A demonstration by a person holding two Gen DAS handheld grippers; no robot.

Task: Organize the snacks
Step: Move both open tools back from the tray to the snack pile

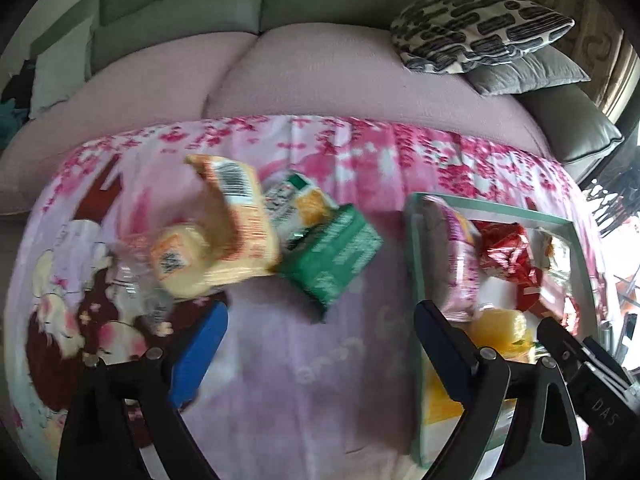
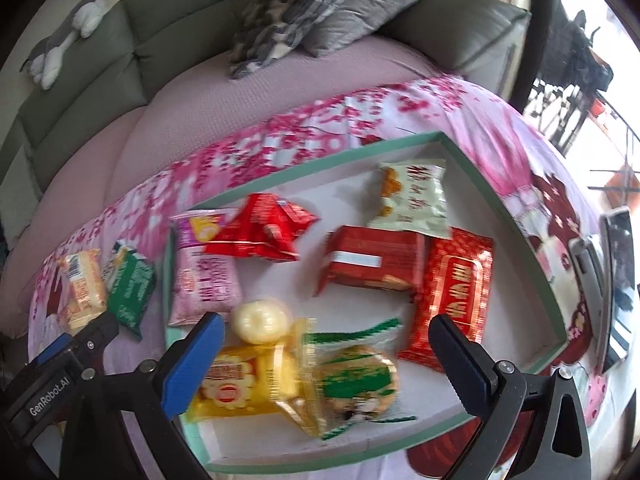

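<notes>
A green-rimmed white tray [image 2: 304, 168] lies on a pink blanket and holds several snack packs: pink [image 2: 204, 268], red [image 2: 264, 228], red box [image 2: 372, 260], cream [image 2: 416, 196]. My right gripper [image 2: 328, 364] is open above the tray's near side, over a clear pack with a green label [image 2: 352, 376] and a yellow pack [image 2: 236, 384]. My left gripper [image 1: 320, 356] is open and empty over the blanket, left of the tray [image 1: 416, 264]. An orange pack [image 1: 236, 224] and a green box [image 1: 332, 256] lie outside the tray.
The blanket [image 1: 340, 160] covers a pink sofa seat [image 1: 304, 76]. Patterned and grey cushions [image 1: 480, 28] lie at the back right. A plush toy [image 2: 68, 36] rests on the green backrest. A phone on a stand [image 2: 616, 280] is right of the tray.
</notes>
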